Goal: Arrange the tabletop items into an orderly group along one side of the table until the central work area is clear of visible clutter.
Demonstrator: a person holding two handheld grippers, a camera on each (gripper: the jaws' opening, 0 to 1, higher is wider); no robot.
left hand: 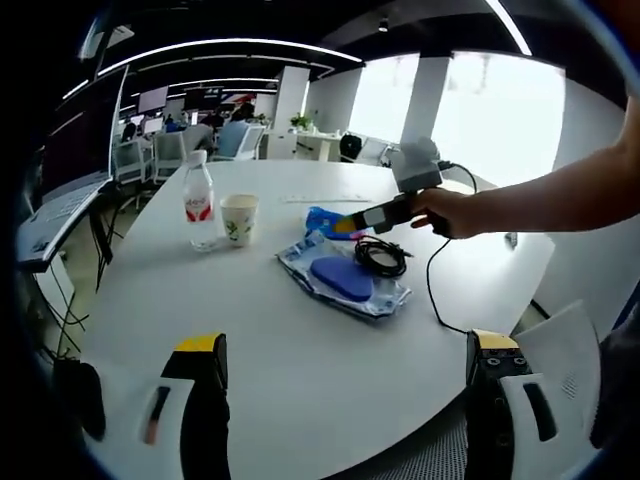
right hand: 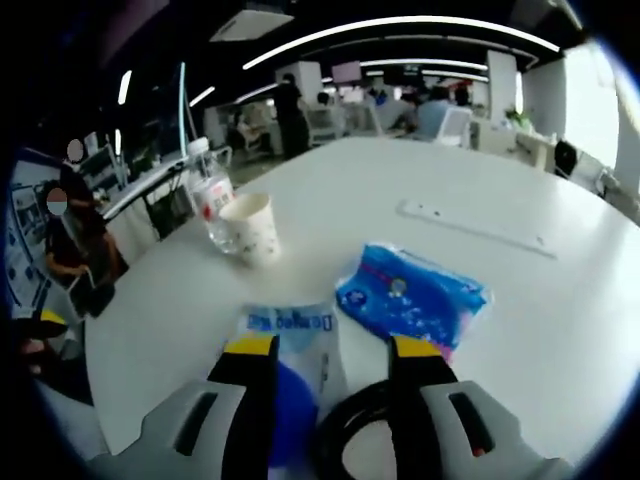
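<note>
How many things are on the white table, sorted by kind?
Water bottle: 1
Paper cup: 1
Blue packets: 2
Coiled black cable: 1
White strip: 1
Total: 6

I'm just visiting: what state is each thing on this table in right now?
Water bottle: upright, capped.
Paper cup: upright, open-topped.
Blue packet: lying flat.
Black cable: coiled on the clear bag.
Left gripper: open, empty.
Right gripper: open, above the cable.

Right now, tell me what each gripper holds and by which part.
Nothing is held. The left gripper is open over bare table. The right gripper hangs open above the black cable.
</note>
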